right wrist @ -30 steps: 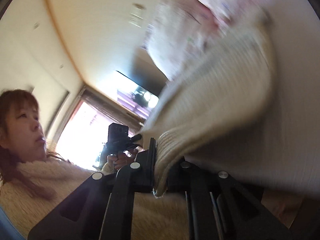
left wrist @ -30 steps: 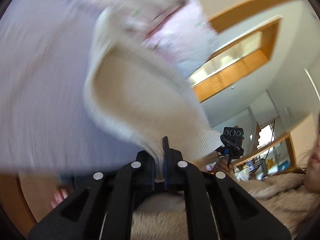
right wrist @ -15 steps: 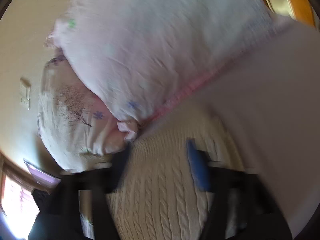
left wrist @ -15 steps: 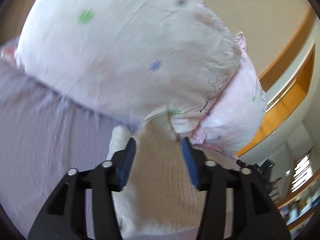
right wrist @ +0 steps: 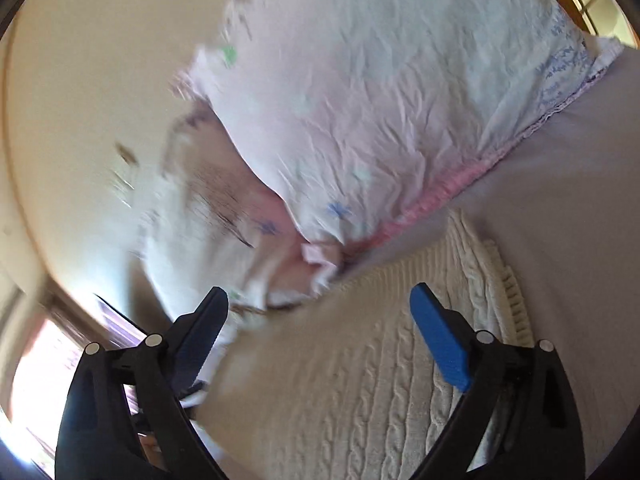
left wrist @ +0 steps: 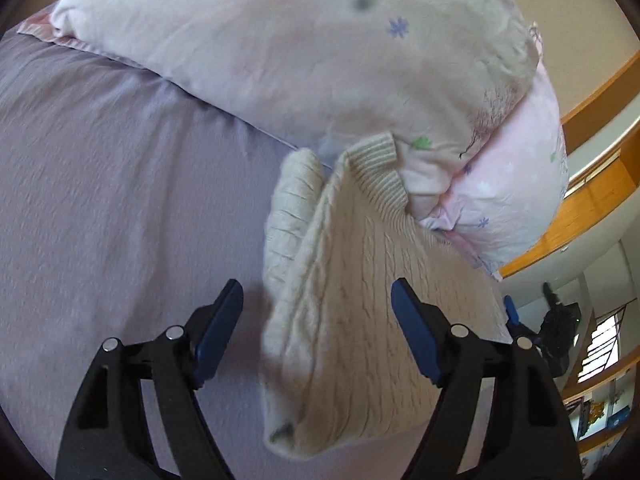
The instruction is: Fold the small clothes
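A cream cable-knit sweater (left wrist: 360, 300) lies on the lilac bed sheet (left wrist: 120, 200), its ribbed end up against the pillows. One part is folded over along its left side. My left gripper (left wrist: 318, 328) is wide open just above its near end, touching nothing. In the right wrist view the same sweater (right wrist: 360, 392) fills the lower middle. My right gripper (right wrist: 322, 340) is wide open over it and holds nothing.
Two pale flowered pillows (left wrist: 320, 48) lie at the head of the bed, also in the right wrist view (right wrist: 380, 100). A wooden frame (left wrist: 592, 200) and a cream wall (right wrist: 80, 120) stand behind. The sheet (right wrist: 580, 200) stretches to the right of the sweater.
Both grippers held the sweater's edge in the air a second ago. They have let it go onto the bed, opened wide and now hover over it.
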Available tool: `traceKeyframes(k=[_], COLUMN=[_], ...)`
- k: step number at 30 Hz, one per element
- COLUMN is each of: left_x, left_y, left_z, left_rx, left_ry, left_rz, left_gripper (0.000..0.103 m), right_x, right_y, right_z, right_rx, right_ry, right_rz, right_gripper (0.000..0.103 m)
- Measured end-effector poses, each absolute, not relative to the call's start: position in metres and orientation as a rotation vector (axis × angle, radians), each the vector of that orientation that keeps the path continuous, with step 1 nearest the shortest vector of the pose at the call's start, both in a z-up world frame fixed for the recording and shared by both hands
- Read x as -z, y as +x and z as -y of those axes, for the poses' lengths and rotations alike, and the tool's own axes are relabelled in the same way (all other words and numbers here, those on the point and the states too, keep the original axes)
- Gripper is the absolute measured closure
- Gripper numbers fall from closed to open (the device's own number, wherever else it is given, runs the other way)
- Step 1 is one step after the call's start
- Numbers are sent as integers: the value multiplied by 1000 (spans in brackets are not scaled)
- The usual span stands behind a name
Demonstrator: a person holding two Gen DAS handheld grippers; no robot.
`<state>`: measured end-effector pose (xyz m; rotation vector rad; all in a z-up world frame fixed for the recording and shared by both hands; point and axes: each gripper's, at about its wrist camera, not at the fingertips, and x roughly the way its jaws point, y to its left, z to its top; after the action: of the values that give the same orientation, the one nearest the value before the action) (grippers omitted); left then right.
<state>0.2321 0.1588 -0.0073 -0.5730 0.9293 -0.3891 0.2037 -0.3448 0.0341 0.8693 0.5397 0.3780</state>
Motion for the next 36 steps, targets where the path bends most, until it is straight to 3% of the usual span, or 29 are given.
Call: traceKeyframes(k=[1, 2, 3, 8, 13, 15, 16, 17, 18, 21, 23, 24, 26, 30, 36], left_x=[11, 11, 17, -9, -72, -75, -70, -66, -56, -42, -50, -54, -51, -17, 9], left_y=[234, 235, 237, 231, 240, 246, 251, 254, 256, 247, 242, 240, 239, 243, 235], left_z=[-154, -151, -150, -144, -32, 29, 77, 102, 136, 145, 106, 86, 49, 37, 72], left_rx=[406, 400, 397, 526, 841, 984, 1071, 1126, 1189, 1255, 1153, 1068, 901, 744, 796], left_ry=[-594, -609, -639, -834, -857, -926, -924, -897, -845, -837, -774, -737, -663, -567, -521], left_rz=[-941, -950, -967, -864, -762, -765, -806, -854, -959, -1047, -931, -876, -851, -1027, -1125], left_gripper=[41, 64, 79, 84, 84, 83, 80, 70, 69, 60, 24, 20, 20, 20, 20], right_x=[-31, -28, -25, -18, -27, -31, -33, -34, -34, -38, -46, -47, -46, -27, 4], right_y=[200, 196, 193, 192, 189, 186, 183, 179, 175, 161, 157, 160, 173, 205, 215], right_z=[354, 363, 372, 389, 387, 391, 396, 405, 412, 438, 446, 447, 442, 422, 410], right_rx=[-384, -386, -382, -385, -385, -363, -338, -305, -281, -246, -252, -265, -318, -302, -273], right_ry=[906, 945, 981, 1099, 1078, 1050, 1036, 1027, 1026, 1025, 967, 951, 926, 871, 860], right_rz=[-520, -510, -506, -454, -385, -363, -346, -331, -327, -387, -475, -517, -672, -924, -1030], right_gripper=[8, 8, 8, 8, 8, 8, 9, 9, 9, 6, 1, 1, 1, 1, 2])
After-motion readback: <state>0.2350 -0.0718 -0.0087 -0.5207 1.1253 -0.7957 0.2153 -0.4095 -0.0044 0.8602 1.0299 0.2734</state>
